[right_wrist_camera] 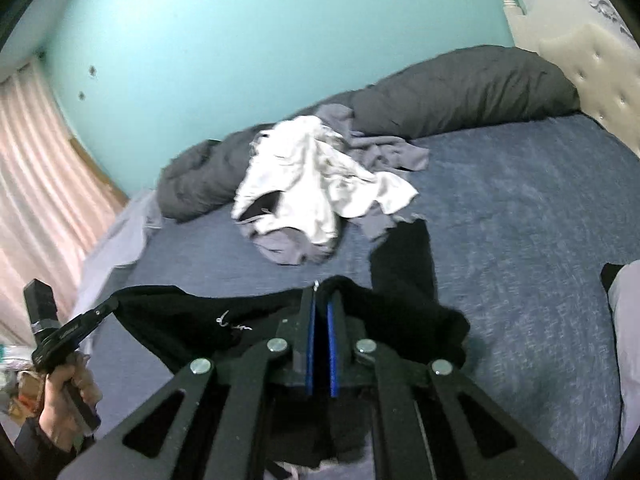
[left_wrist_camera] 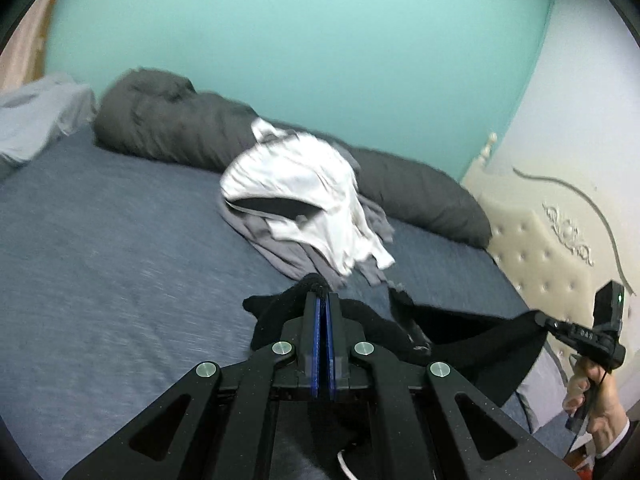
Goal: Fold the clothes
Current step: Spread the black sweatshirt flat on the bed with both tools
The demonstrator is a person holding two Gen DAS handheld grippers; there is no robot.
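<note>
While two hand-held grippers share it, one black garment (right_wrist_camera: 404, 272) of soft knit hangs stretched above the bed (left_wrist_camera: 100, 248): the left hand-held gripper (left_wrist_camera: 322, 294) is clamped on one edge, the right hand-held gripper (right_wrist_camera: 322, 286) on another. Behind lie one crumpled white garment (left_wrist_camera: 304, 184), one grey garment (right_wrist_camera: 384, 152) and one long dark bolster (left_wrist_camera: 172, 120).

Both jaws are clamped tight, blue pads nearly touching. Left hand-held gripper (left_wrist_camera: 322, 294) and right hand-held gripper (right_wrist_camera: 322, 286) tilt downward, side by side, each held in a hand (right_wrist_camera: 66, 400).
</note>
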